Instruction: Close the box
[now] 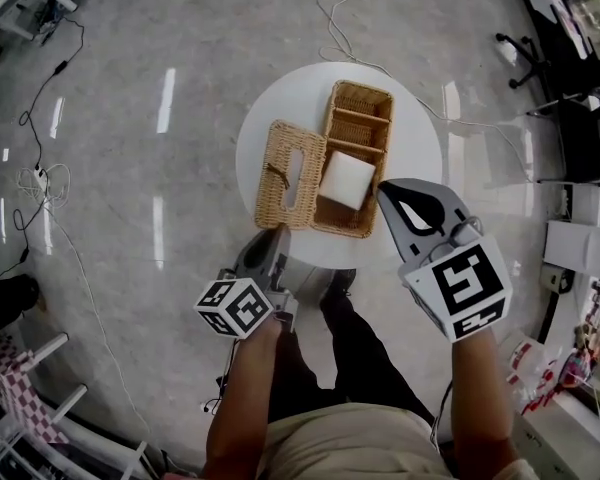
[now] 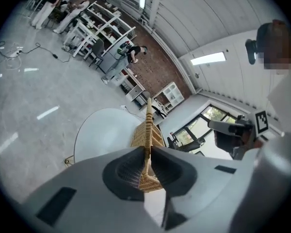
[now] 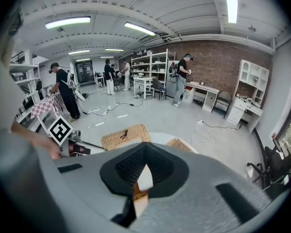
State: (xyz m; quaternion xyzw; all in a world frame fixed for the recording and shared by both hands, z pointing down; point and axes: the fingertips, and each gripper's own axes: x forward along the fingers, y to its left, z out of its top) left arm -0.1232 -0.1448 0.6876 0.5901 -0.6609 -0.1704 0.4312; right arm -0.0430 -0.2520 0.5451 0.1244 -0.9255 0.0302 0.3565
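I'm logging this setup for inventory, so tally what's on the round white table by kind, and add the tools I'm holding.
Wicker box: 1
Wicker lid: 1
White square block, inside the box: 1
Tools: 2, the left tool and the right tool
Total: 5

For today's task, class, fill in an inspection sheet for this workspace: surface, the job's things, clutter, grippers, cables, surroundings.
Surface: round white table.
Job's things: wicker box open, white block inside; lid laid open at its left.
Clutter: nothing seen.
Grippers: left gripper shut on the lid's edge; right gripper shut, empty, by the box.
Cables: cable trailing over the floor beyond the table.
Surroundings: office chair, shelves, people standing.
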